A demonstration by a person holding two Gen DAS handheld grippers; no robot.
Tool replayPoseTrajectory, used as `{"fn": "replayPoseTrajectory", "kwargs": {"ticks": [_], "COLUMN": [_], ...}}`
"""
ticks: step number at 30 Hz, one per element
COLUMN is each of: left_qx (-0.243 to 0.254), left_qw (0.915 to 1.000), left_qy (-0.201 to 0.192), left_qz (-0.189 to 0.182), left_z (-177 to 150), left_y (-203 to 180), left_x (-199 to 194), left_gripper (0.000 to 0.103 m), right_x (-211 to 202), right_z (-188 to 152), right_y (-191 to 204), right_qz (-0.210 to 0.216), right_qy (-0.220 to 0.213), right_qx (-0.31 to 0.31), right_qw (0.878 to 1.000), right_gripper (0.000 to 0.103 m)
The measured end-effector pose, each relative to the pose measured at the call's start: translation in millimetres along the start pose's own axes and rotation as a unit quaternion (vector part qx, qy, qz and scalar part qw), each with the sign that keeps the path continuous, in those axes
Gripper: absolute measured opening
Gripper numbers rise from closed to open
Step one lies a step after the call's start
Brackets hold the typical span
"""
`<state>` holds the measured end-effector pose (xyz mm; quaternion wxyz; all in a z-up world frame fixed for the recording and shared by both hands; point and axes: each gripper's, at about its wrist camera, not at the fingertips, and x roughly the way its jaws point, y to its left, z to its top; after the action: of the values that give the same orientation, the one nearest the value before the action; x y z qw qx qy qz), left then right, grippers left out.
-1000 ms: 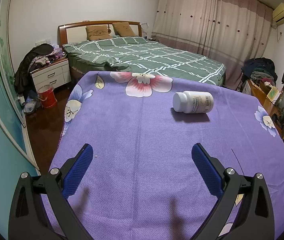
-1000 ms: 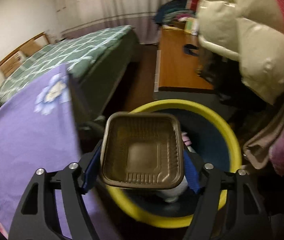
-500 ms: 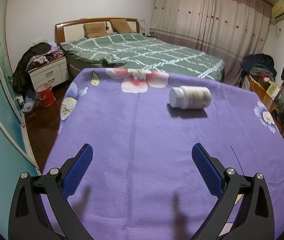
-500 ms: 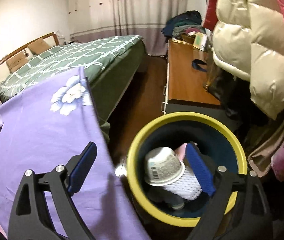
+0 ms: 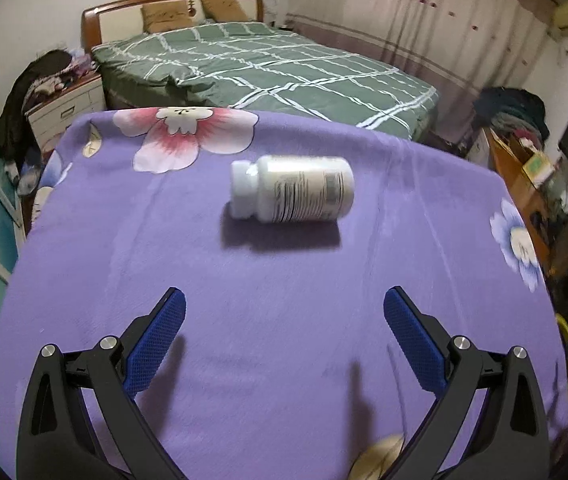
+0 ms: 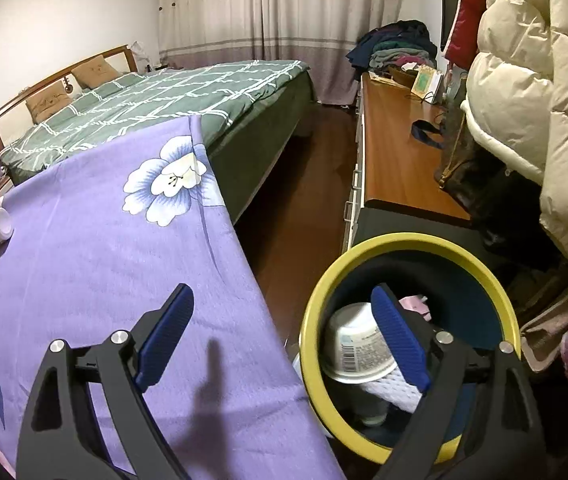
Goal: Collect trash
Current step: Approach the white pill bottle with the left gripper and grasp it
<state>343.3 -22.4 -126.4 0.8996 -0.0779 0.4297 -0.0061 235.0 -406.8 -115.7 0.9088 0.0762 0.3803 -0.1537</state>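
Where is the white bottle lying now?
In the left wrist view, the white bottle lies on its side on the purple cloth, beside the pink flower print.

Ahead of the left gripper (image 5: 284, 336), whose blue-padded jaws stood wide with nothing between them, bare purple flowered cloth (image 5: 284, 280) lay free up to the white plastic pill bottle (image 5: 291, 189) lying on its side, the only obstacle there. The right gripper (image 6: 282, 334), likewise spread and empty, straddled the cloth's edge: its left finger over cloth, its right over the yellow-rimmed round bin (image 6: 403, 242), already crowded by a white paper bowl (image 6: 357, 346).
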Motion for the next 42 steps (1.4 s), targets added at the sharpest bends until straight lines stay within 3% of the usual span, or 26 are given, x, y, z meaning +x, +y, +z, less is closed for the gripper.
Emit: {"fn": "replayPoseTrajectory", "kwargs": {"ticks": [9,24,32,42], "left_qx": [-0.006,-0.001,-0.019,-0.078], "left_qw": [0.9985,0.9964,0.9958,0.9922], "left_qy": [-0.019,-0.013,-0.013,-0.007], "left_qz": [0.051,0.084,0.089,0.096], "left_z": [35.3,66.1,69.9,76.4], "left_y": [-8.6,-15.6,-21.7,-13.5], "left_x": [33.1,70.3,66.9,74.8], "left_gripper": [0.098,0.098,0.098,0.098], "right_x": [-0.4,4.3,6.5,7.1], "right_z": [-1.1,0.3,0.4,0.1], "right_y": [-5.0,-8.0,-9.2,-12.1], "right_qz": [0.01,0.025,0.037,0.044], "right_qy": [0.0,0.007,0.011,0.009], "right_qx": [0.014,0.017,0.021,0.023], "right_qw": [1.0,1.0,0.999,0.999], "right_gripper": [0.086,0.086,0.086,0.086]}}
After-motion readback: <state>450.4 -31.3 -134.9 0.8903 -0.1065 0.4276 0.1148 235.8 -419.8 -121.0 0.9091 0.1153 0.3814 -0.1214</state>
